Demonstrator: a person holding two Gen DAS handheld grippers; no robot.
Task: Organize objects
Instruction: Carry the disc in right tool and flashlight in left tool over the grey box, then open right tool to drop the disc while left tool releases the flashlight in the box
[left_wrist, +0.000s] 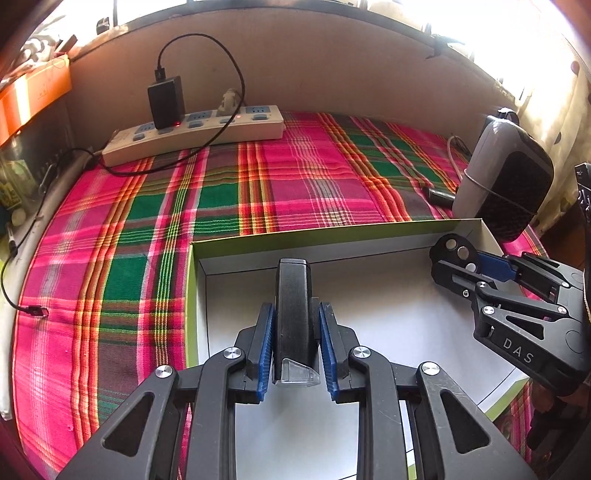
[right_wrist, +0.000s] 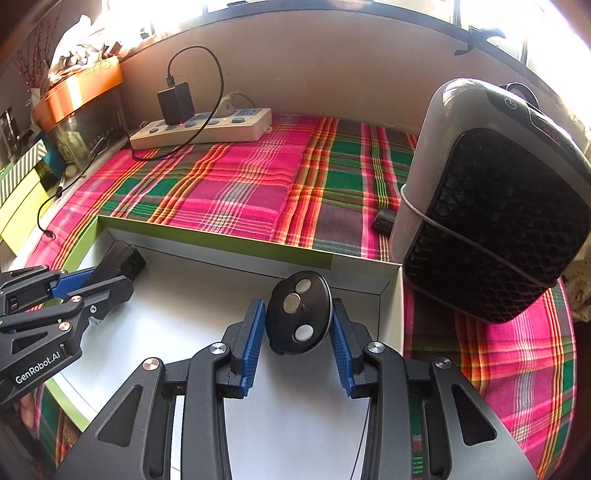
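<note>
My left gripper (left_wrist: 295, 325) is shut on a black oblong device (left_wrist: 293, 306) with a clear end cap, held on edge over the white floor of an open green-sided box (left_wrist: 258, 236). My right gripper (right_wrist: 297, 325) is shut on a black oval remote with three silver buttons (right_wrist: 298, 317), held over the box's right part (right_wrist: 391, 310). The right gripper and remote (left_wrist: 456, 251) also show at the right of the left wrist view. The left gripper with its device (right_wrist: 122, 258) shows at the left of the right wrist view.
The box lies on a pink and green plaid cloth (left_wrist: 258, 184). A white power strip (left_wrist: 192, 134) with a black charger and cable lies at the back. A grey and black heater (right_wrist: 491, 206) stands right of the box, with a small black object (right_wrist: 384, 219) beside it.
</note>
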